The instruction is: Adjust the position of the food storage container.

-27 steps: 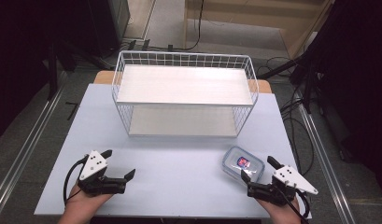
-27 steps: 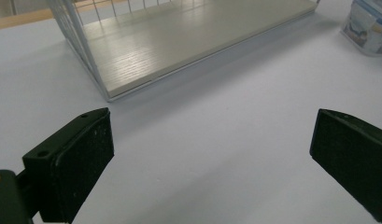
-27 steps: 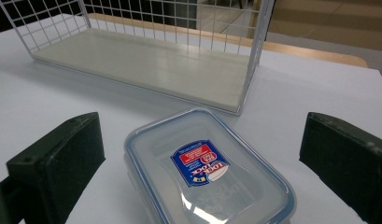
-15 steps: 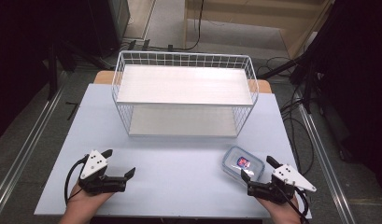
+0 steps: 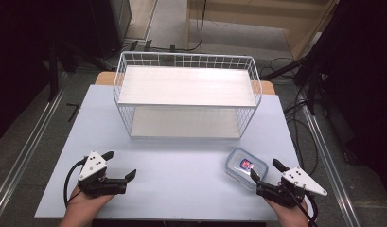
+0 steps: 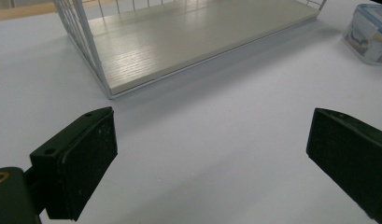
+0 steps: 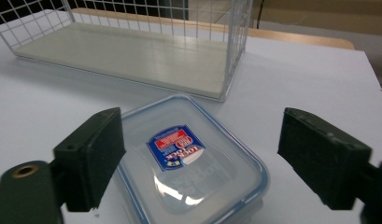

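Observation:
A clear lidded plastic container (image 5: 246, 167) with a red-and-blue label lies flat on the white table at the front right. My right gripper (image 5: 264, 169) is open just behind it; in the right gripper view the container (image 7: 188, 158) lies low between the spread jaws of that gripper (image 7: 205, 156), and I cannot tell if they touch it. My left gripper (image 5: 119, 165) rests open at the front left with only bare table between its jaws (image 6: 212, 163). The container (image 6: 371, 32) sits far off at that view's top right.
A white wire rack (image 5: 186, 94) with two pale wooden shelves stands across the middle-back of the table (image 5: 181, 189). Its lower shelf (image 7: 132, 56) is just beyond the container. Cables and dark equipment lie on the floor around the table.

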